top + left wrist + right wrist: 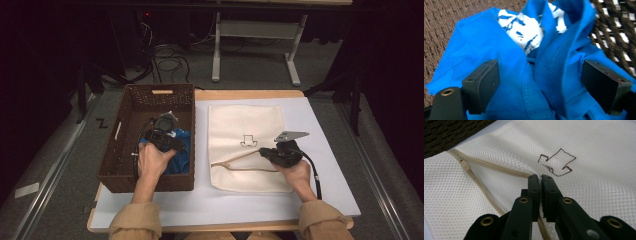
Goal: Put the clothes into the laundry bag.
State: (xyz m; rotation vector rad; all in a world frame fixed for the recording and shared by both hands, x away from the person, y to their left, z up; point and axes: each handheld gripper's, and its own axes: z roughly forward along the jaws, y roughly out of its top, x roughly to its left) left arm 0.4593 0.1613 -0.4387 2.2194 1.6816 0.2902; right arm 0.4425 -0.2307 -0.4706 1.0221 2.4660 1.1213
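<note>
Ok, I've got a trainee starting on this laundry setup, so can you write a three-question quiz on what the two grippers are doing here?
1. True or false: the right gripper is shut on the edge of the mesh laundry bag beside its zipper opening.
2. Where does the blue shirt lie? A) on the white mat B) in the wicker basket C) inside the bag
3. Fill in: the left gripper has its jaws ____, one on each side of a fold of the shirt.

Key: 1 true; 2 B; 3 open
</note>
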